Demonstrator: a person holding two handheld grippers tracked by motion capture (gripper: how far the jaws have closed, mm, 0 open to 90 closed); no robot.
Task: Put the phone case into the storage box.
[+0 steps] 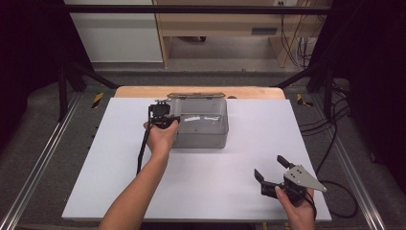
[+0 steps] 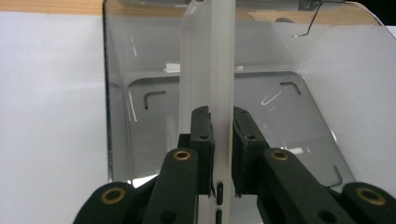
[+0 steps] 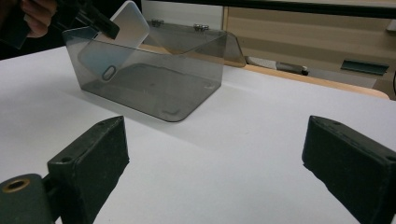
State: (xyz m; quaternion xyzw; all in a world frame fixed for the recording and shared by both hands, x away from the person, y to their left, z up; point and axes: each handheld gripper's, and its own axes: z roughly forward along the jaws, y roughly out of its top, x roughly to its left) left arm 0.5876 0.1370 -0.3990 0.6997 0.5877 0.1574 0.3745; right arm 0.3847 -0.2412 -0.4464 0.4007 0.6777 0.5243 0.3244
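- Left tongs (image 2: 222,140) are pinching a white flat phone-like slab (image 2: 210,70), tilting it over the smoky clear box (image 1: 201,125) at the tabletop's (image 1: 239,163) twelve o'clock.
- Right tongs (image 1: 269,167) are gaping wide, gripping nothing, at five o'clock.

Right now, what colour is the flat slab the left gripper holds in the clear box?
White, slightly translucent flat slab; the left gripper view shows it best.
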